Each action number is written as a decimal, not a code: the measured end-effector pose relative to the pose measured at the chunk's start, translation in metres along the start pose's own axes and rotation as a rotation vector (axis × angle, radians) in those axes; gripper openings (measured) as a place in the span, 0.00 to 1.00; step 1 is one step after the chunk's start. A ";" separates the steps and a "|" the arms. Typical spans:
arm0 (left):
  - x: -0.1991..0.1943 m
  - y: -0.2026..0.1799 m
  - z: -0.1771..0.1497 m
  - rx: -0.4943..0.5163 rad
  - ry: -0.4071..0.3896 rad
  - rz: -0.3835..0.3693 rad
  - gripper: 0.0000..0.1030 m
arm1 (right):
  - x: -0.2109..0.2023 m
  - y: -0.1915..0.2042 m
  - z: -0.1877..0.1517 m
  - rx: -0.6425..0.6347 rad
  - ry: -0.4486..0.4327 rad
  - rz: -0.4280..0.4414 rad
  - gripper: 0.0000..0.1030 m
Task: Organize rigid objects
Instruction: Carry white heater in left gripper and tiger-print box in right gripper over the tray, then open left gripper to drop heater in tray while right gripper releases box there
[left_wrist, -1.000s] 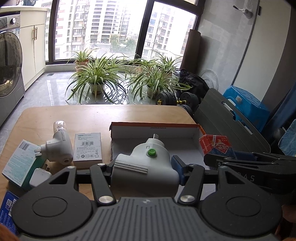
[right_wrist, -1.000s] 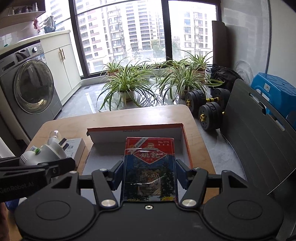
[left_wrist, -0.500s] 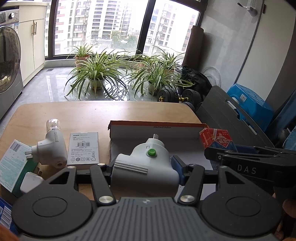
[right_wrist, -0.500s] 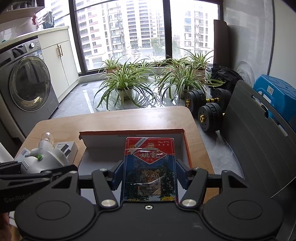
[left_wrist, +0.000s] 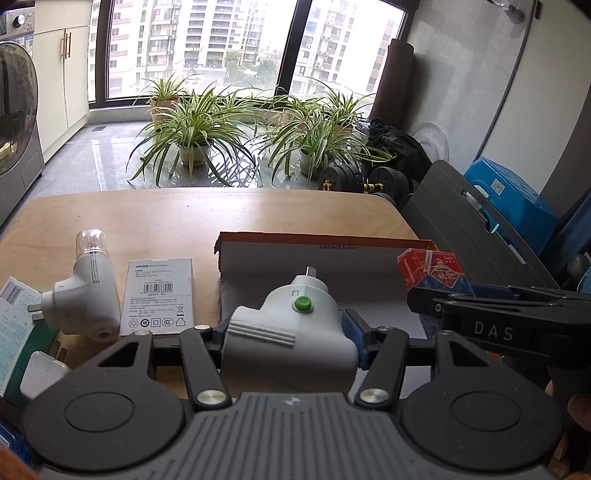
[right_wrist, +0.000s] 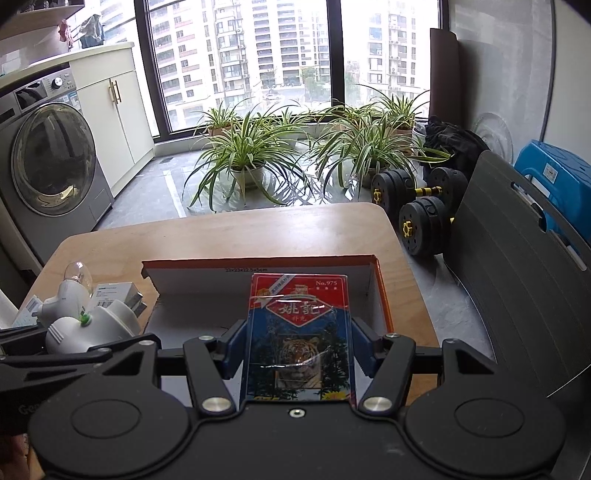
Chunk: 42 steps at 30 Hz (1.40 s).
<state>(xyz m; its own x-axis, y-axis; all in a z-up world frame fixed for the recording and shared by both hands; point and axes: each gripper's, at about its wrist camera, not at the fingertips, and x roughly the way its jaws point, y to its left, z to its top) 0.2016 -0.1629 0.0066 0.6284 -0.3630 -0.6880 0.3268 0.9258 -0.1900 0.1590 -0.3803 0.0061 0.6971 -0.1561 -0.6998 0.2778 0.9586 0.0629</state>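
A white plastic plug-in night light (left_wrist: 291, 332) is clamped in the left gripper (left_wrist: 290, 338); a blue-and-red playing-card pack (right_wrist: 299, 332) is clamped in the right gripper (right_wrist: 297, 350), above the open orange-edged cardboard box (right_wrist: 380, 295).

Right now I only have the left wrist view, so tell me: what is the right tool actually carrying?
Observer: The right tool is clamped on a pack of playing cards, tiger picture facing up, with the blue pads on its long sides.
Operator: Is the cardboard box free inside?
Observer: The floor that shows left of the pack is bare. The pack hides the rest.
Operator: Anything close on the pack's right?
Observer: Only the box's orange right wall, which stands just right of the pack in the right wrist view.
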 end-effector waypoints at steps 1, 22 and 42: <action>0.002 0.001 0.001 -0.003 0.001 0.000 0.57 | 0.002 -0.001 0.001 0.000 0.002 -0.003 0.69; 0.041 -0.009 0.015 -0.035 0.015 -0.067 0.64 | 0.006 -0.019 0.016 0.011 -0.067 -0.069 0.71; -0.055 0.012 -0.008 -0.014 0.007 0.135 1.00 | -0.075 0.021 -0.020 0.035 -0.071 -0.001 0.88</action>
<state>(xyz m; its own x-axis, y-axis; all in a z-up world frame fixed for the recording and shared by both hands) 0.1652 -0.1306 0.0366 0.6614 -0.2339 -0.7126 0.2293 0.9677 -0.1049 0.0990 -0.3436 0.0454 0.7415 -0.1752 -0.6477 0.3007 0.9497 0.0874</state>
